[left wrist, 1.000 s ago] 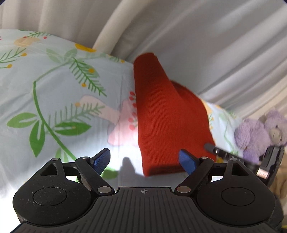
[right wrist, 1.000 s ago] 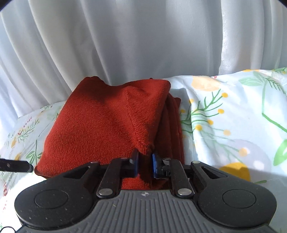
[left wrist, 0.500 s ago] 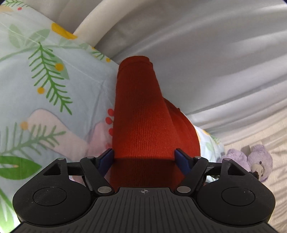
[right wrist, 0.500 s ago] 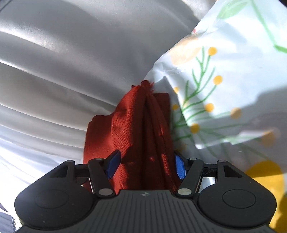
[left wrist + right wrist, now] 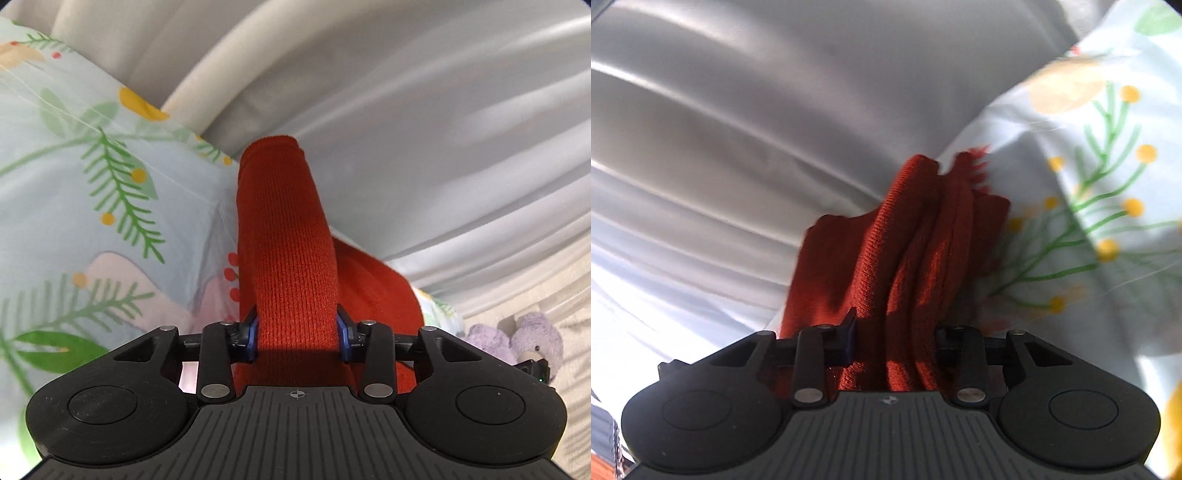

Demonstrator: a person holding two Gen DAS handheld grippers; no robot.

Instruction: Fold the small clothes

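A folded rust-red knitted garment (image 5: 291,243) lies on a floral bedsheet (image 5: 92,206) by a white curtain. My left gripper (image 5: 297,334) is shut on one end of the garment, its blue pads pressing both sides of the thick fold. The same garment (image 5: 923,258) shows bunched in the right wrist view. My right gripper (image 5: 895,334) is shut on its other end, with several layers squeezed between the fingers. The garment's far end with a frayed corner (image 5: 975,162) reaches towards the curtain.
A white curtain (image 5: 406,110) hangs close behind the bed. A purple plush bear (image 5: 517,339) lies at the right on a cream textured cover (image 5: 569,295). The floral sheet (image 5: 1089,221) spreads to the right of the right gripper.
Both grippers moved onto the garment's ends and closed. The left went from wide open to clamped on the fold; the right let go of a small bit, opened, then closed on the bunched layers.
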